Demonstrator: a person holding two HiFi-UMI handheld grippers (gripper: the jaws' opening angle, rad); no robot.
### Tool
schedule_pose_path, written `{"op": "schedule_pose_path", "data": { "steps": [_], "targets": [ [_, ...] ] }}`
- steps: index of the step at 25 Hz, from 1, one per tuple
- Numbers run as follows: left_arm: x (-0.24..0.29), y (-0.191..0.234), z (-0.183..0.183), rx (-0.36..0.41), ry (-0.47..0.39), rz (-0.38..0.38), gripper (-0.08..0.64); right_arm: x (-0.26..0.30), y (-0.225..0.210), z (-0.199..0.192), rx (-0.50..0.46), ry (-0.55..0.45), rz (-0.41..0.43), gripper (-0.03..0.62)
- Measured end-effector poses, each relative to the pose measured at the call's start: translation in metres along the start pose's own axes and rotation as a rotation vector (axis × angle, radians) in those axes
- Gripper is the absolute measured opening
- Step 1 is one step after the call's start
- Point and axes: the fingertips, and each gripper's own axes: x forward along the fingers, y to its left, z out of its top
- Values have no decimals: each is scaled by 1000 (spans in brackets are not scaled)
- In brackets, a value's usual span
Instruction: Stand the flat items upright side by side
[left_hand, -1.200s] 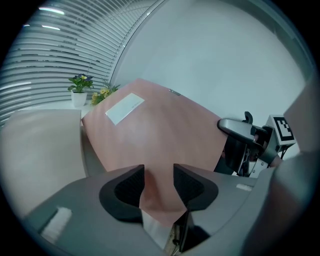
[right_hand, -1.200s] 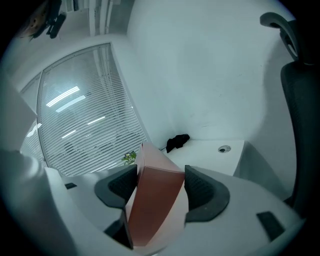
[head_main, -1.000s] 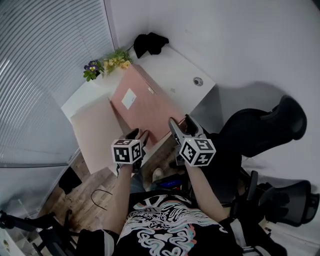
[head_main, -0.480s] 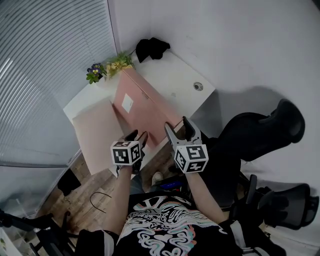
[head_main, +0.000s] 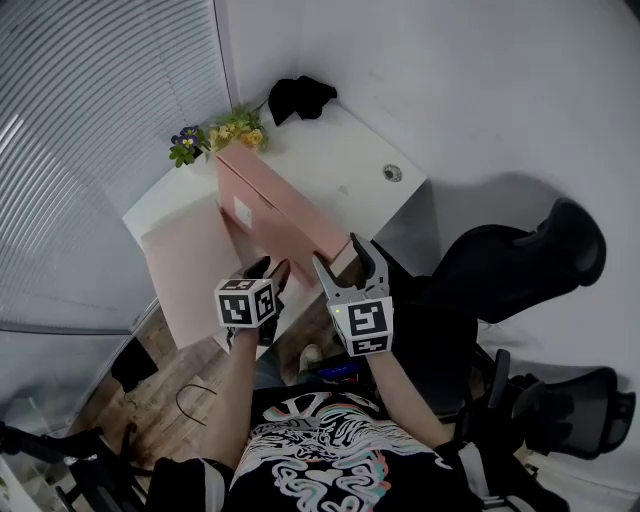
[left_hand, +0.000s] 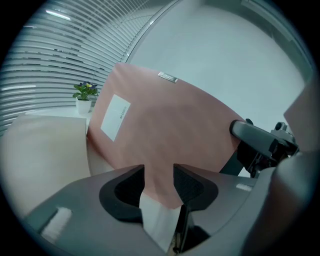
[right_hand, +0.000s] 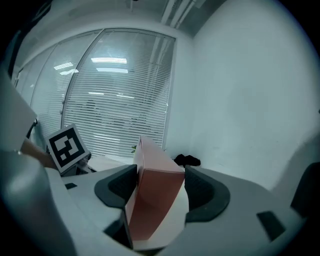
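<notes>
Leftmost, a beige flat panel (head_main: 185, 270) lies on the white tabletop (head_main: 360, 150). Beside it, the left claw (head_main: 272, 266) is closed on the near lower corner of the pink box (head_main: 280, 205). The box stands tilted on its long edge, labelled face toward the panel. To the right, the right claw (head_main: 339, 255) is clamped across the box's near end.
</notes>
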Motion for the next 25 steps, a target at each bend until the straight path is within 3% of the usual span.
{"op": "schedule_pose_path", "data": {
  "steps": [11, 16, 25],
  "targets": [
    [-3, -3, 4, 1, -15, 0, 181, -6, 17, 1, -84, 17, 48, 304],
    [-5, 4, 3, -21, -15, 1, 181, -9, 26, 1, -15, 19, 132, 278],
    [-11, 7, 2, -36, -29, 12, 181, -11, 29, -4, 58, 42, 170, 301]
  ]
}}
